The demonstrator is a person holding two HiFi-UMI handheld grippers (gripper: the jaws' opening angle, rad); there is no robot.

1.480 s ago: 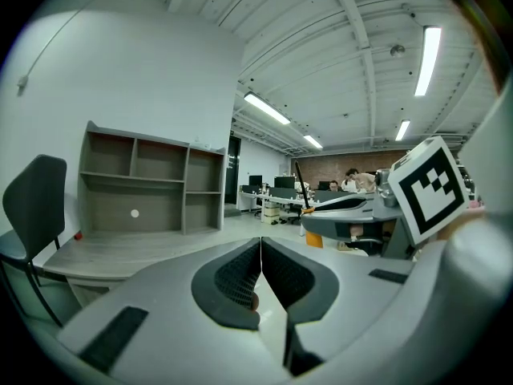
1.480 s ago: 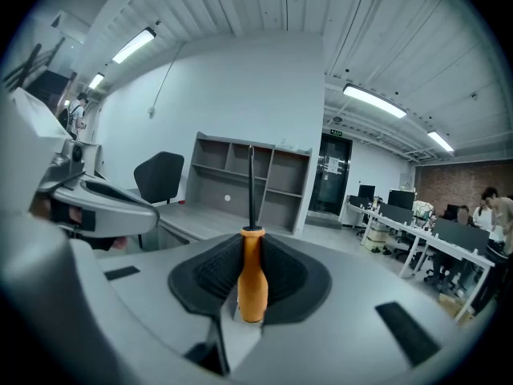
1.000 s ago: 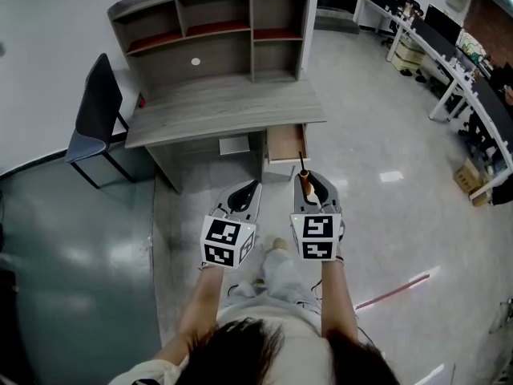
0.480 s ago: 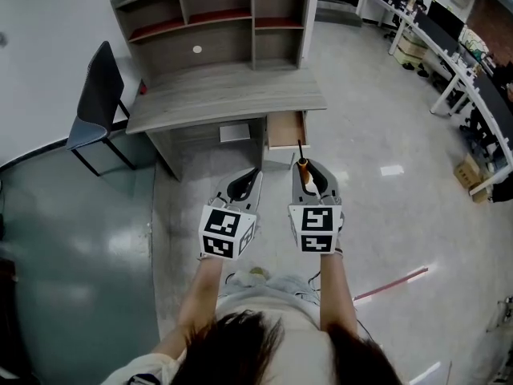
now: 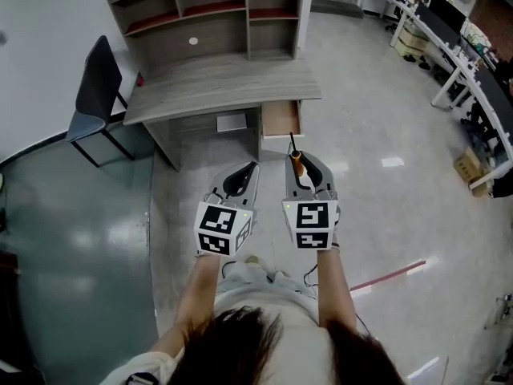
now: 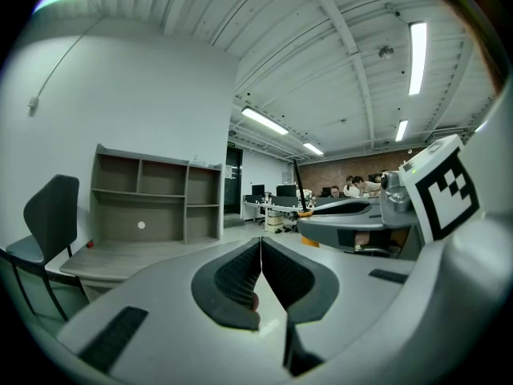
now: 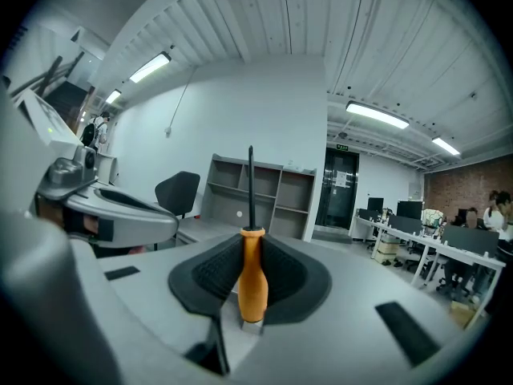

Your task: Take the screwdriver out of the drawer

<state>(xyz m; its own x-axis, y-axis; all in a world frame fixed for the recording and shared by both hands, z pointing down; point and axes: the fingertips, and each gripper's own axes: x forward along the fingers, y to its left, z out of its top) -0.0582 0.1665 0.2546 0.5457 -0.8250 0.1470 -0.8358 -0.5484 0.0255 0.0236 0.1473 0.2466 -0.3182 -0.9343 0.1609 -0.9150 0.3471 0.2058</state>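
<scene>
1. The right gripper (image 5: 304,173) is holding the screwdriver (image 5: 293,152), its jaws clamped on the orange handle, with the dark shaft sticking out past the jaw tips toward the far side.
2. The screwdriver is hanging in the air above the floor (image 5: 385,135), near of the drawer (image 5: 280,119) and apart from it, so the task's main step looks done.
3. Gripping the thick handle rather than the thin shaft is probably giving the pads more to bite on and keeping the tool in line with the jaws.
4. The left gripper (image 5: 243,176) is hovering just beside the right one, its jaws pressed together with nothing between them; it seems to be idling.
5. The drawer is standing pulled out under the right end of the bench (image 5: 216,87), likely left open for access.
6. The handle is looking smooth, glossy and gently bulbous, narrowing toward a collar where the slim, straight metal shaft begins.
7. The jaw pads are showing as dark, finely ribbed rubber set in smooth grey curved shells.
8. The bench and its shelf unit (image 5: 208,14) are wearing a grey wood-grain finish, while the drawer's inside is paler wood; the floor is shining like polished stone.
</scene>
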